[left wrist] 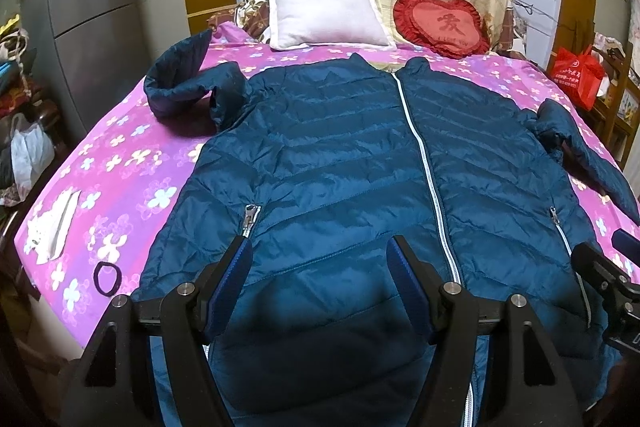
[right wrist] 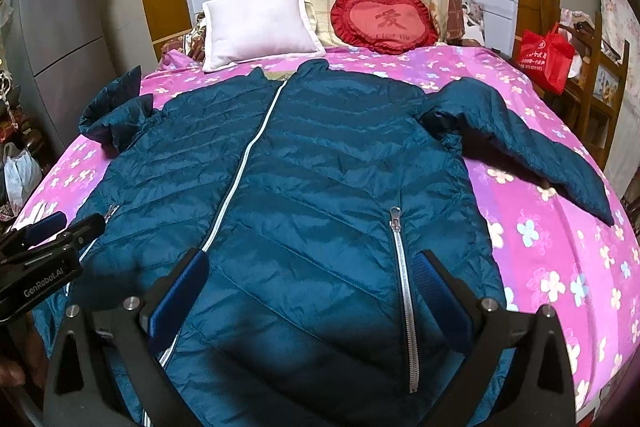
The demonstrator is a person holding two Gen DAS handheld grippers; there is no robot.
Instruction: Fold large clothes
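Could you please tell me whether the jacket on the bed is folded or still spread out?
Spread out: the jacket lies flat, front up and zipped, with both sleeves out to the sides.

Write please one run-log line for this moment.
stage: before first fold | jacket: flat on bed, zipped, front up | left gripper: open, empty | right gripper: open, empty
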